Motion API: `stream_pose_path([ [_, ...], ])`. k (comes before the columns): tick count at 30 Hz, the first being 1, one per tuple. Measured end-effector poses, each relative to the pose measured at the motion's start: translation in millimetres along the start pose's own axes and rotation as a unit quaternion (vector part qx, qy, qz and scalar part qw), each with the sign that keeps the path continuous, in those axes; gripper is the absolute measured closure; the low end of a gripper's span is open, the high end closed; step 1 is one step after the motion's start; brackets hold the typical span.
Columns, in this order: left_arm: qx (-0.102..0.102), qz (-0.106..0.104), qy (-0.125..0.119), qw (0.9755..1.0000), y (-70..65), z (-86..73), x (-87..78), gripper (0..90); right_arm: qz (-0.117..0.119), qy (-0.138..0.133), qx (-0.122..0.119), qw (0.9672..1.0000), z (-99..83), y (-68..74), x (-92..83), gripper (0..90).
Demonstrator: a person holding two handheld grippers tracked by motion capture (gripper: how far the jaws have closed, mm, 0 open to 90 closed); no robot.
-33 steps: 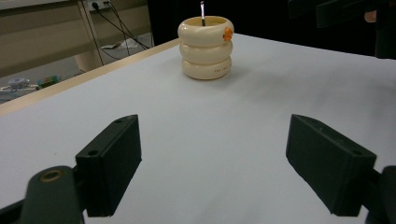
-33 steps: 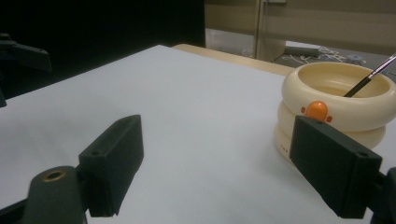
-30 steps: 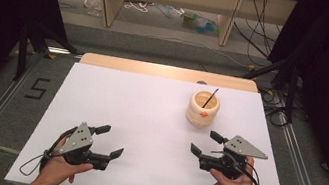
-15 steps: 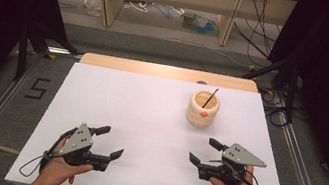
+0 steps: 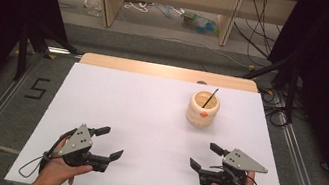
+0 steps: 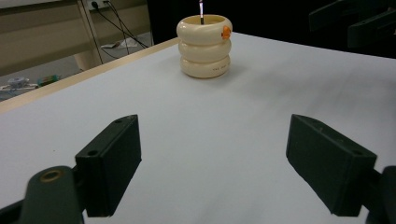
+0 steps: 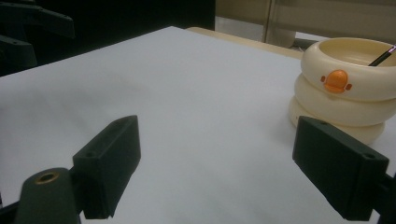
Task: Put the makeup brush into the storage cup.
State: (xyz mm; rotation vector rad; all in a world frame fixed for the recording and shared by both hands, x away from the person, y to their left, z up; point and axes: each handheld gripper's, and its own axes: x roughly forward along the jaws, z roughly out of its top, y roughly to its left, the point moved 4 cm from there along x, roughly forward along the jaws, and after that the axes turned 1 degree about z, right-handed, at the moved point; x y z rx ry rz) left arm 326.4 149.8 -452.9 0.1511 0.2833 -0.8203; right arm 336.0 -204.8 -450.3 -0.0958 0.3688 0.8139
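The cup (image 5: 202,109), a cream holder of three stacked rings with an orange mark on its side, stands upright on the far right part of the table (image 5: 147,120), a thin dark stick (image 5: 210,98) leaning out of its mouth. It is nearer the right gripper (image 5: 203,159) than the left gripper (image 5: 110,144), and touched by neither.

Both grippers rest low near the table's front edge, jaws spread wide and holding nothing. The step in hand looks like a reach for the cup, best done by the right gripper: go forward and slightly inward, keep the jaws wide enough to straddle the rings, and close on the middle ring so the cup stays upright (the stick rises above the rim, so a low, side-on approach should avoid knocking it).

Room is generous: bare white surface lies between the grippers and the cup. The cup sits nearer the right and far edges than the others, so a push outward would be the riskier direction.
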Motion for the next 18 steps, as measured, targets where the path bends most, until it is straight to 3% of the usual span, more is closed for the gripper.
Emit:
stream_pose_path([
  [18, 0.002, -0.001, 0.001, 1.0000, 0.1, 0.0, 0.7, 18.1, -0.005, 0.003, -0.004, 1.0000, 0.4, -0.6, -0.8, 16.3],
])
